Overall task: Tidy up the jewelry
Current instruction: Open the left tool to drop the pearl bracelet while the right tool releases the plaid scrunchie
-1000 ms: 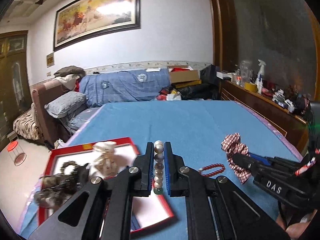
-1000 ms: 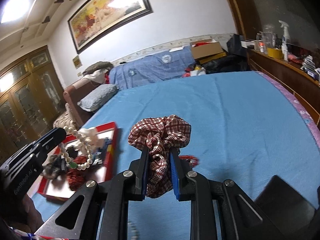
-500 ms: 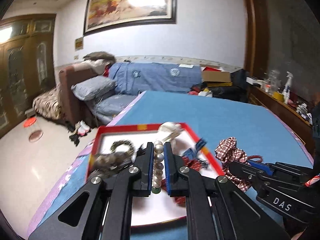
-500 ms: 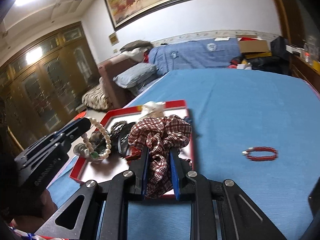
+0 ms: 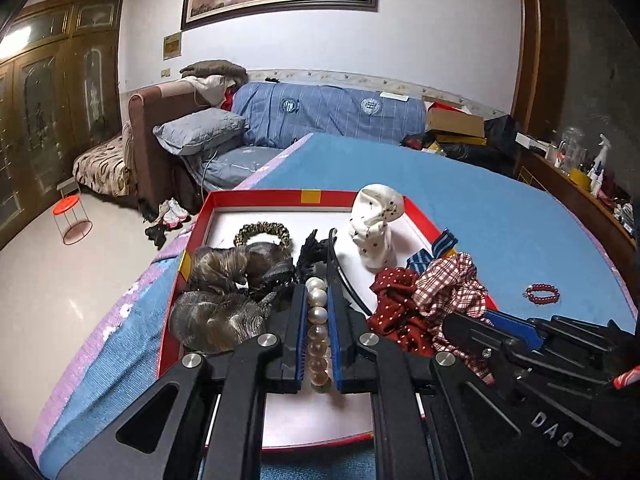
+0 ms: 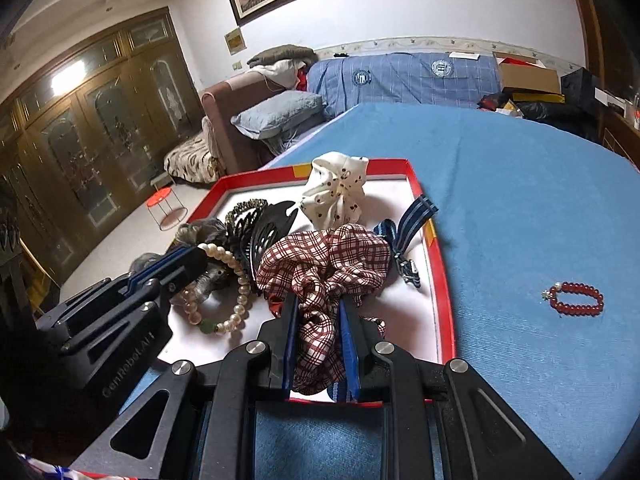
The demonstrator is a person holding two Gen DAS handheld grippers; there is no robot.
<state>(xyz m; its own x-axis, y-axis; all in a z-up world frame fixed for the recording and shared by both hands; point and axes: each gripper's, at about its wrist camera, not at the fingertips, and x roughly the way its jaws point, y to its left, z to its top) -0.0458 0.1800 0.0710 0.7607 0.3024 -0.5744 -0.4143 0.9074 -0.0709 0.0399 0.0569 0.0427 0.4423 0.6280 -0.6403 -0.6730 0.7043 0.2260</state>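
My left gripper (image 5: pixel 318 292) is shut on a pearl bracelet (image 5: pixel 318 320) and holds it over the red-rimmed white tray (image 5: pixel 256 196). In the right wrist view the left gripper (image 6: pixel 192 260) shows at the left with the pearl bracelet (image 6: pixel 236 280) hanging from it. My right gripper (image 6: pixel 318 308) is shut on a red plaid scrunchie (image 6: pixel 324 256) above the tray's (image 6: pixel 444 292) near right part. In the left wrist view the scrunchie (image 5: pixel 452 288) sits in the right gripper (image 5: pixel 472 320). A red bead bracelet (image 6: pixel 576 298) lies on the blue cloth right of the tray.
The tray holds a white dotted scrunchie (image 5: pixel 376 224), a leopard hair tie (image 5: pixel 262 234), black hair claws (image 6: pixel 264 224), grey-brown scrunchies (image 5: pixel 220 296), a red dotted scrunchie (image 5: pixel 394 312) and a blue striped bow clip (image 6: pixel 408 224). The table's left edge (image 5: pixel 120 312) drops to the floor.
Both grippers have swung left from the open blue cloth to above the tray, still holding the pearl bracelet and the plaid scrunchie. The red bead bracelet stays on the cloth.
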